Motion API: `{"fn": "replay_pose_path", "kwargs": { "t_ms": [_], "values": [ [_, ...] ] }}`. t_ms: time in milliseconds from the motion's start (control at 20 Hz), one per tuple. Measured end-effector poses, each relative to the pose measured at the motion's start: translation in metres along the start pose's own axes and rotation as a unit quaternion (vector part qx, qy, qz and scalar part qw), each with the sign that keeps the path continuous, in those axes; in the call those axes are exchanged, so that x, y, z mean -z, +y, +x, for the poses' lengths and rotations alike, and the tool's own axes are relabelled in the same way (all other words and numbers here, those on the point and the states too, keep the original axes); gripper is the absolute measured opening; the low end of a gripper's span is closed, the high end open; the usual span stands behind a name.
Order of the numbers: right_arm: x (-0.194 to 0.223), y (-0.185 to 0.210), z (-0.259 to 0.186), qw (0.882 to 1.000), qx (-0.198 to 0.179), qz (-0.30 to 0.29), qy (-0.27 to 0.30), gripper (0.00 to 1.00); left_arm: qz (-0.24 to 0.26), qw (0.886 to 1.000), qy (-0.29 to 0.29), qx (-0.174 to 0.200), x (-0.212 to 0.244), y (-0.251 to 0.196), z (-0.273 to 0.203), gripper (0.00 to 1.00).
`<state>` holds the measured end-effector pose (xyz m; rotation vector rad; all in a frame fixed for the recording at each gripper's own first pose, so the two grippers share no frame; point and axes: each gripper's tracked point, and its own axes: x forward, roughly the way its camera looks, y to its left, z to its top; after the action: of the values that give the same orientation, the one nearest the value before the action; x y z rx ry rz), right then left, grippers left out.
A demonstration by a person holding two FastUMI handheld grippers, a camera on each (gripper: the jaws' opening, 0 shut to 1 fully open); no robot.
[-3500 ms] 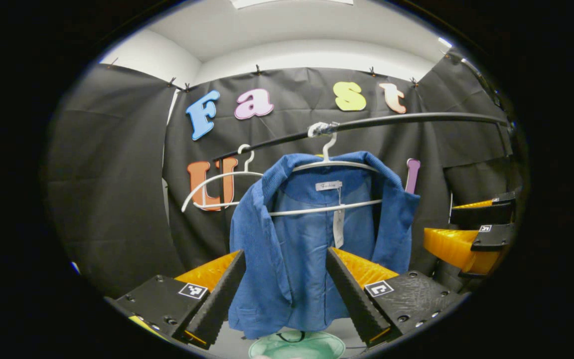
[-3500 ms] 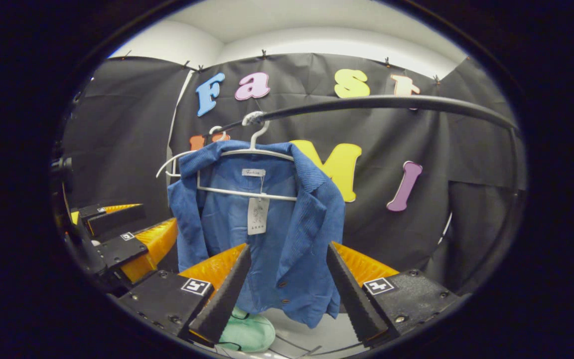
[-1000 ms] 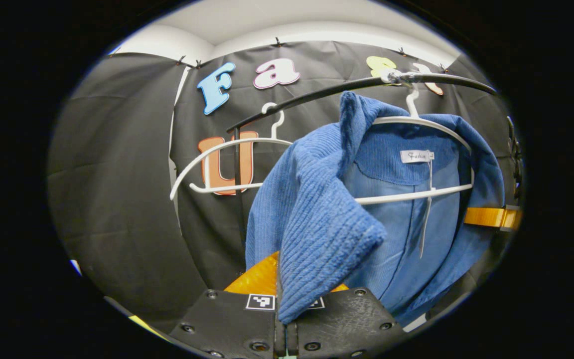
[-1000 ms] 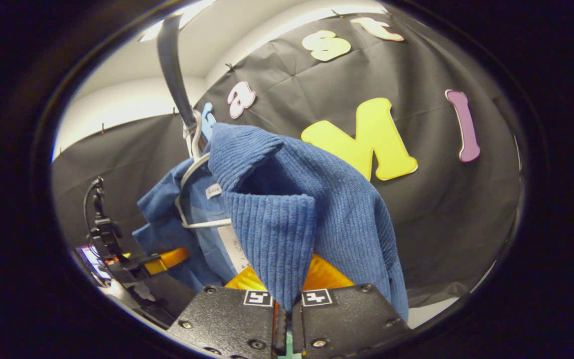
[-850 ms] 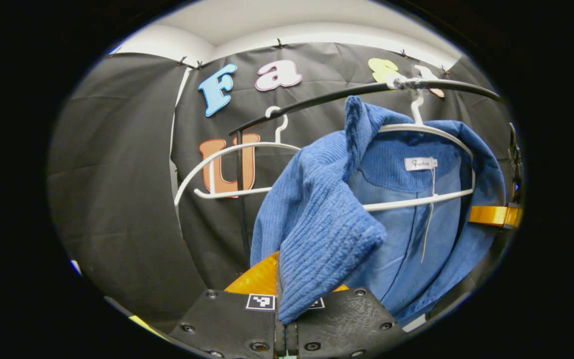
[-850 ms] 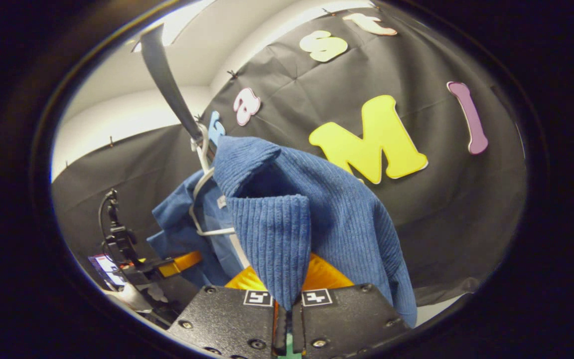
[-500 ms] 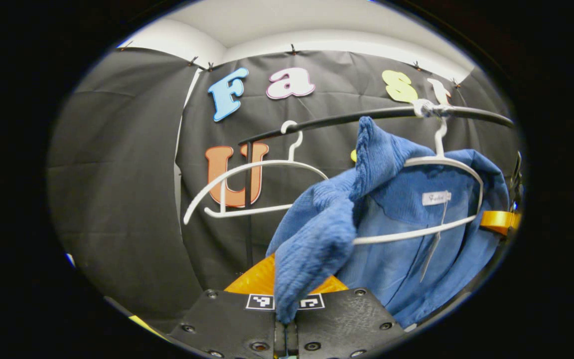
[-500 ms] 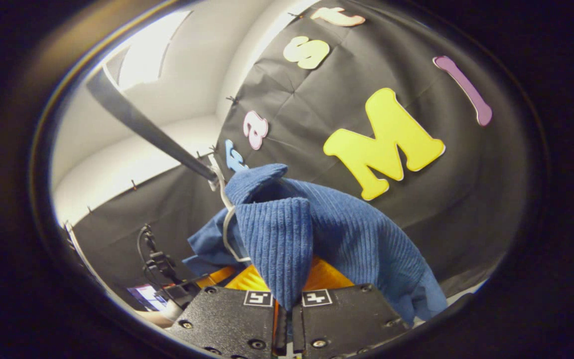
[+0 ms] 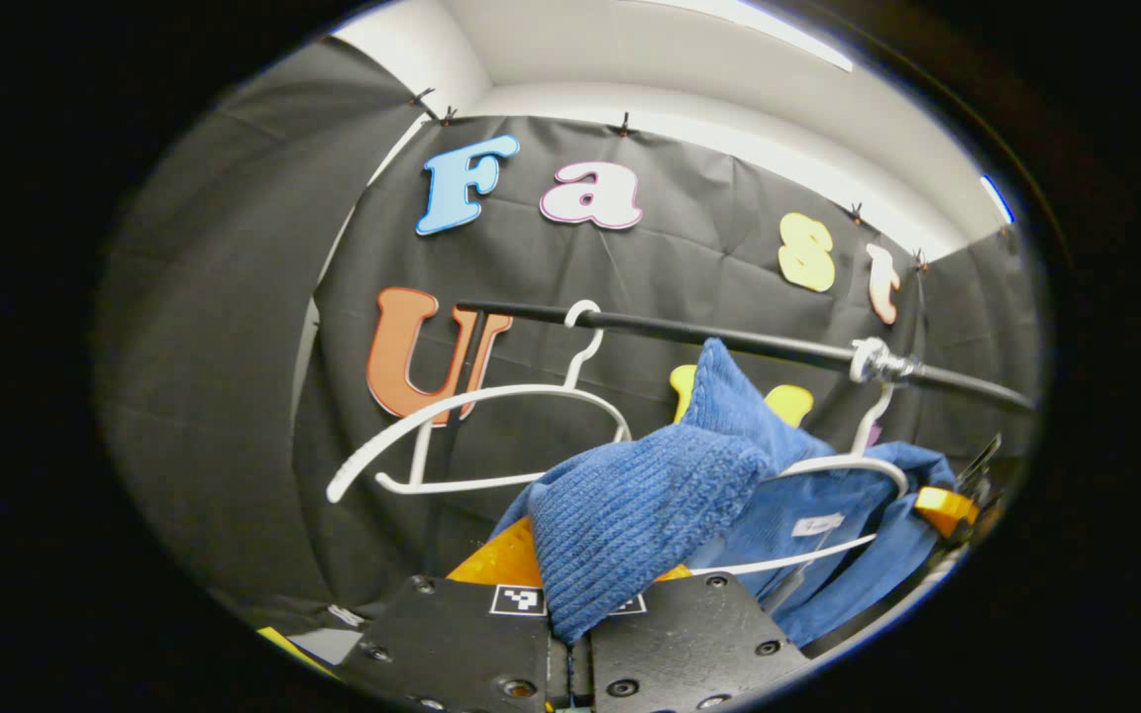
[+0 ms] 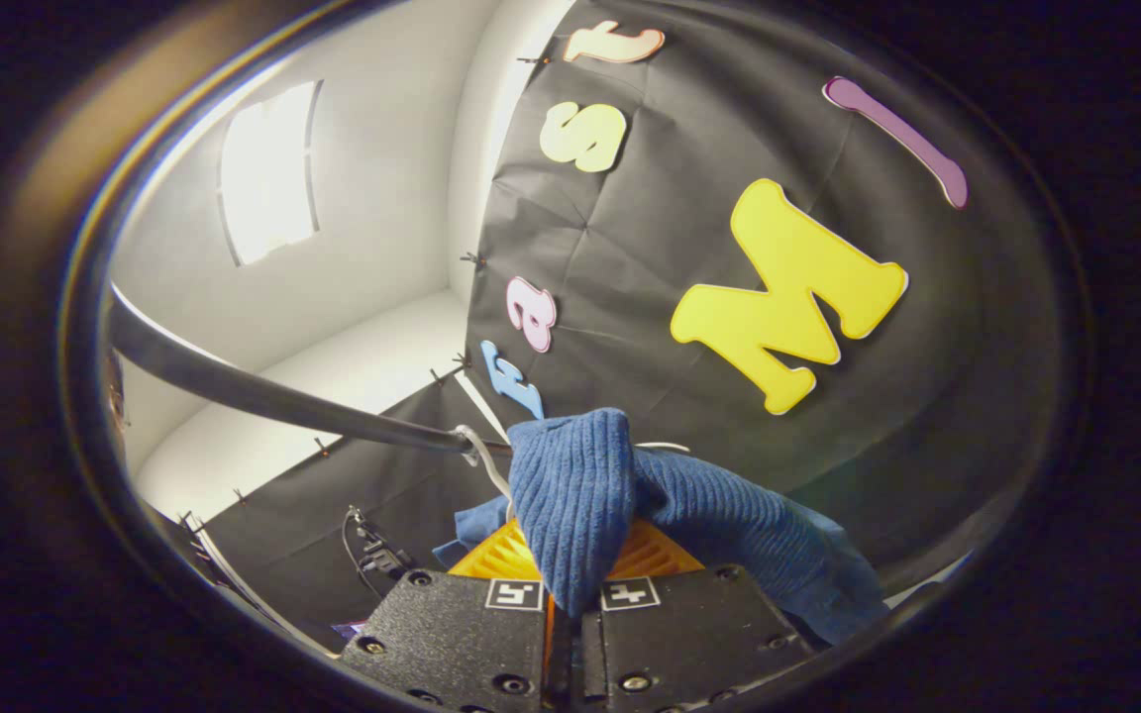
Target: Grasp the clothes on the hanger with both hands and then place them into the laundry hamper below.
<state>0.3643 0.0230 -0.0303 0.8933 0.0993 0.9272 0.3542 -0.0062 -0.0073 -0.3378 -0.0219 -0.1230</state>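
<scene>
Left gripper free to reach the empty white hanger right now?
Probably not. The left gripper is shut on the blue jacket, which partly hangs on its own hanger. The empty hanger hangs apart on the rail.

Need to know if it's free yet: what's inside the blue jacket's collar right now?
In the left gripper view, the white hanger sits inside the blue jacket, hooked on the black rail. Its far shoulder is covered by fabric. Both grippers pinch the jacket.
</scene>
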Motion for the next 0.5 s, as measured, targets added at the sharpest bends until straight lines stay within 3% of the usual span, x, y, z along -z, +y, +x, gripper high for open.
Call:
{"fn": "replay_pose_path", "kwargs": {
  "t_ms": [250,500],
  "values": [
    [-0.022,0.002,0.000,0.997,-0.027,0.061,-0.029,0.07,-0.061,0.998,0.007,0.029,-0.012,0.001,0.011,0.04],
    [-0.041,-0.003,-0.009,0.988,-0.050,0.137,-0.059,0.07,-0.127,0.990,0.034,0.060,-0.006,0.001,0.021,0.04]
  ]
}}
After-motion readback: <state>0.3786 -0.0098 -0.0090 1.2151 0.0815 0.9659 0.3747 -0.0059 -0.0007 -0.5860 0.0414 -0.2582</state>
